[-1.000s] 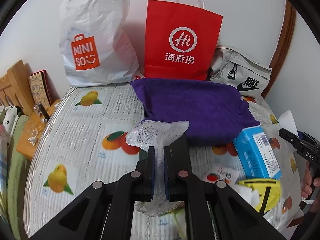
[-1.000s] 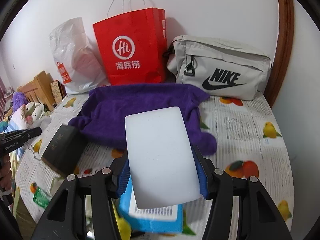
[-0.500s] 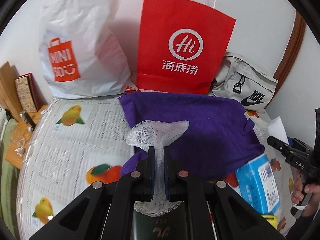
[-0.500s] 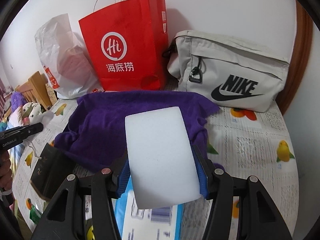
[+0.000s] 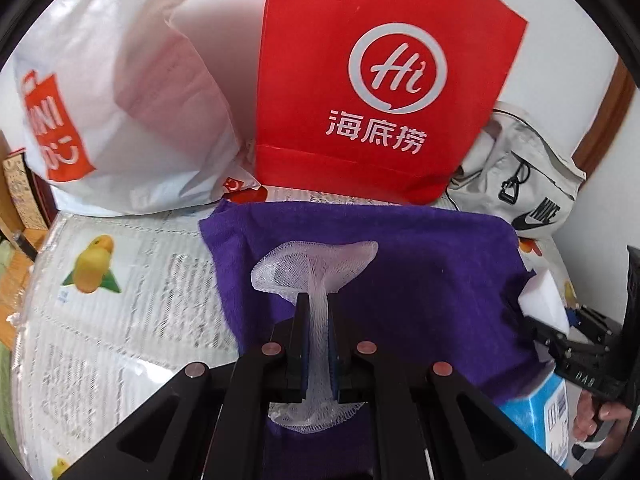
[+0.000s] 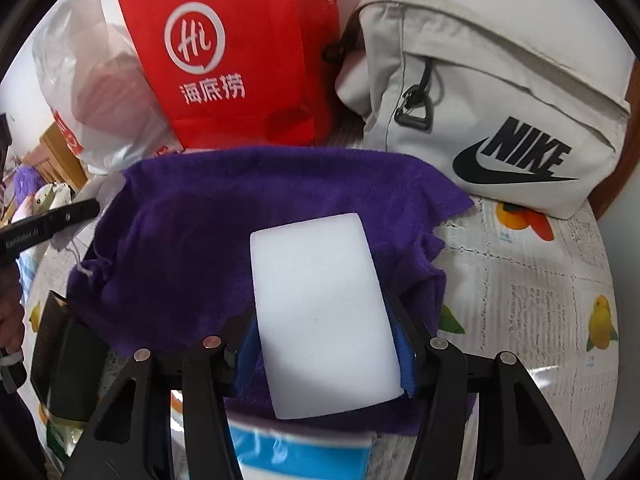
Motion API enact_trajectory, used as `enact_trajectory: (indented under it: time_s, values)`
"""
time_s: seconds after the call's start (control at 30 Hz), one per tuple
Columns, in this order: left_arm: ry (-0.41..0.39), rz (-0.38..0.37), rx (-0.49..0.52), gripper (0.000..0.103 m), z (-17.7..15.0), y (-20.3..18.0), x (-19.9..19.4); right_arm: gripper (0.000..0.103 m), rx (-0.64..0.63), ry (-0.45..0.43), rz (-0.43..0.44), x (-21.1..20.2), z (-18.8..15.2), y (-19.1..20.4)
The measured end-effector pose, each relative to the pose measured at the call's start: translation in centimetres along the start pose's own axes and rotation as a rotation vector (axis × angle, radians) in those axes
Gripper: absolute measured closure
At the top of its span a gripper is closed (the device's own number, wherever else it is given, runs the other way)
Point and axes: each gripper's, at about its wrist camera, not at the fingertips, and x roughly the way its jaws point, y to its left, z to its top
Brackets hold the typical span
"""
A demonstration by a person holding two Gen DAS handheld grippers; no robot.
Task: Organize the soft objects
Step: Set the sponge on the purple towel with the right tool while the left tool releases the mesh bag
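The left gripper (image 5: 318,312) has its jaws pressed together on a white mesh net (image 5: 316,268), which fans out above the jaws and hangs a little below them. The net is over the purple towel (image 5: 420,280), which lies spread on the counter (image 5: 132,300) with its fruit-print cover.

The right gripper (image 6: 326,320) has its jaws clamped on the two long sides of a white sponge block (image 6: 320,312). The block is also above the purple towel, near the towel's front edge. In the left wrist view the same block shows at the towel's right edge, with a hand (image 5: 596,416) below it.

Behind the towel, against the wall, a red paper bag (image 5: 380,80) stands upright. To the left of the red bag is a white plastic bag (image 5: 120,100), and to its right lies a beige pouch (image 6: 500,100) with a black logo. In front of the towel a blue and white box (image 6: 296,456) is partly visible, and at the towel's left front corner lies a black box (image 6: 64,360).
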Motion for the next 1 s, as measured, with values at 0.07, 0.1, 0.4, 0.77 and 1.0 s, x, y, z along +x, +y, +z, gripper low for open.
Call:
enact_trajectory:
  time_s: [0.07,0.1,0.4,0.77,1.0]
  values:
    - [0.014,0.001,-0.002,0.095,0.4,0.0,0.7,0.047,-0.014,0.013,-0.002,0.5,0.2,0.1]
    - [0.02,0.005,-0.003,0.095,0.6,0.0,1.1,0.047,-0.017,0.012,-0.004,0.6,0.3,0.1]
    - [0.067,0.006,-0.01,0.095,1.6,0.2,3.7,0.046,-0.015,0.07,0.001,2.7,0.7,-0.2]
    - [0.087,0.022,-0.012,0.051,1.8,-0.4,4.5,0.017,-0.027,0.06,0.009,2.6,1.1,0.0]
    - [0.07,0.033,0.018,0.046,1.2,-1.1,2.7,0.014,-0.049,0.028,-0.032,0.9,1.1,0.5]
